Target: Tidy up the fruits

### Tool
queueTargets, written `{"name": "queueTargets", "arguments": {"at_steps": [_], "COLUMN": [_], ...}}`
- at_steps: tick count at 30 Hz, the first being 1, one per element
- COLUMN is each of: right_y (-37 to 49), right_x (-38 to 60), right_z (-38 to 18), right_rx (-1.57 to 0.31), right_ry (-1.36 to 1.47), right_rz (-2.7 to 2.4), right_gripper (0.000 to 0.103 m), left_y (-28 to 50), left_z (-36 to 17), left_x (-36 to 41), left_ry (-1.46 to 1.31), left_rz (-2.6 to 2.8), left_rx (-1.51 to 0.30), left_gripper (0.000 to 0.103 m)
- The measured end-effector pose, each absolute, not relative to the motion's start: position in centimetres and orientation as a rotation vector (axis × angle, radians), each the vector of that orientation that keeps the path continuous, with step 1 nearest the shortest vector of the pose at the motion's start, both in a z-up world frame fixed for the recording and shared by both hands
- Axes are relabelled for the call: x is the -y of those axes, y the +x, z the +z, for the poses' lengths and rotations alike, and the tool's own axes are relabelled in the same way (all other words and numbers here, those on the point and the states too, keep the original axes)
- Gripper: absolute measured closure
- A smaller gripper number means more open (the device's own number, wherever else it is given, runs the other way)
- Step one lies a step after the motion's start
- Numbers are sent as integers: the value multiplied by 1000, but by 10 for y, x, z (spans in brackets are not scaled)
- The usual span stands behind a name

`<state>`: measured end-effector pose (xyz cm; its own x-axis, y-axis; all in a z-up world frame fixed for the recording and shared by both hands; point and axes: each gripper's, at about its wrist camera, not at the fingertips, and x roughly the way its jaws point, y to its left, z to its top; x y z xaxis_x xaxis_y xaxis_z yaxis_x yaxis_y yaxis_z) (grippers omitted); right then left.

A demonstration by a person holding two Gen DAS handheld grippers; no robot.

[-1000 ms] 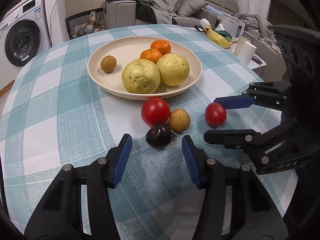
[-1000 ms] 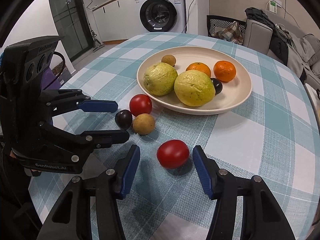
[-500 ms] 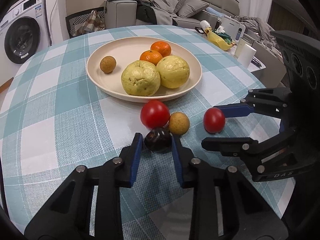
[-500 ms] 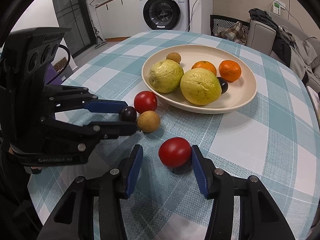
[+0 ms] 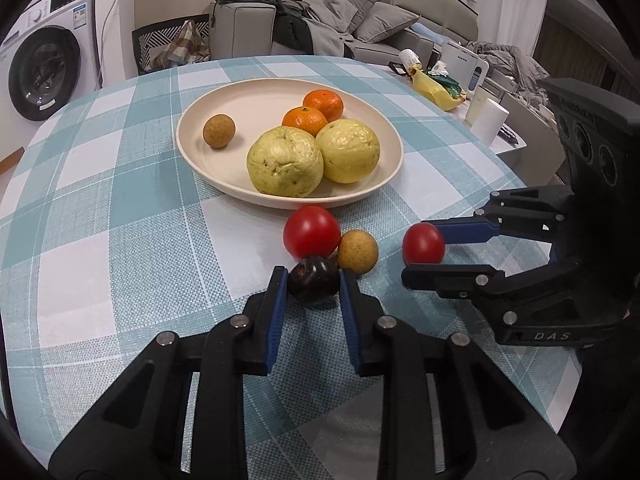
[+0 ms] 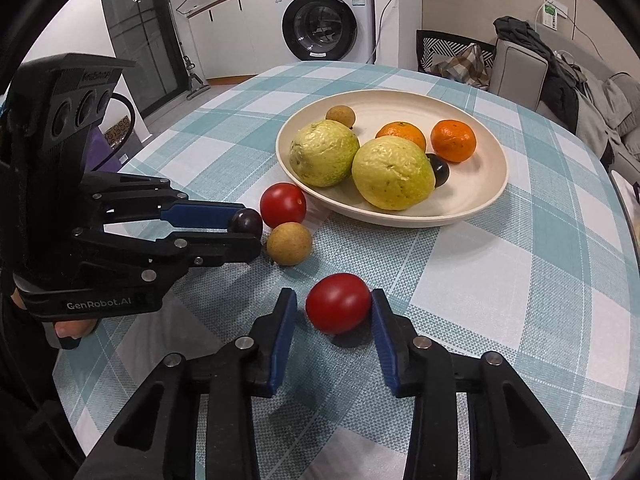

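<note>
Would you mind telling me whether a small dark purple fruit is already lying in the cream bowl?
Yes, in the right wrist view a small dark purple fruit lies in the cream bowl behind a yellow-green guava.

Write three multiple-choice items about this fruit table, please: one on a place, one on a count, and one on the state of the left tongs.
1. The oranges lie: A in the plate; B on the floor; C on a chair.
2. Tomatoes on the cloth: A one; B two; C four.
3. The left tongs are: A wide open; B shut on an orange; C shut on the plum.

Key: A, both sit inside its rim; B, two red ones lie in front of the plate; C, both pads press its sides.
</note>
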<state>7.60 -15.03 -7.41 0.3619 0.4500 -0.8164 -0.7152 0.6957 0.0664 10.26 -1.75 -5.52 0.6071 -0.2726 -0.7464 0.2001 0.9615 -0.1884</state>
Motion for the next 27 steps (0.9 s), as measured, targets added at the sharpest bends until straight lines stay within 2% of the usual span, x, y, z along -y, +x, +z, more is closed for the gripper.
{"name": "queueTargets", "arguments": {"at_steps": [3,27], "right_y": [77,83], "right_x": [151,164], "right_z": [-74,-52], "right_rx": [-931,-820], "right_ry": [-324,-227], "right_rz": [764,736], "right_gripper": [70,71], "left_y": [99,88], "left_z": [-52,-29], "left_x": [15,-8], "left_ry": [-97,-176], "left_rz": [-277,-224], "left_rx": [-854,-701], "left_gripper": [80,80]}}
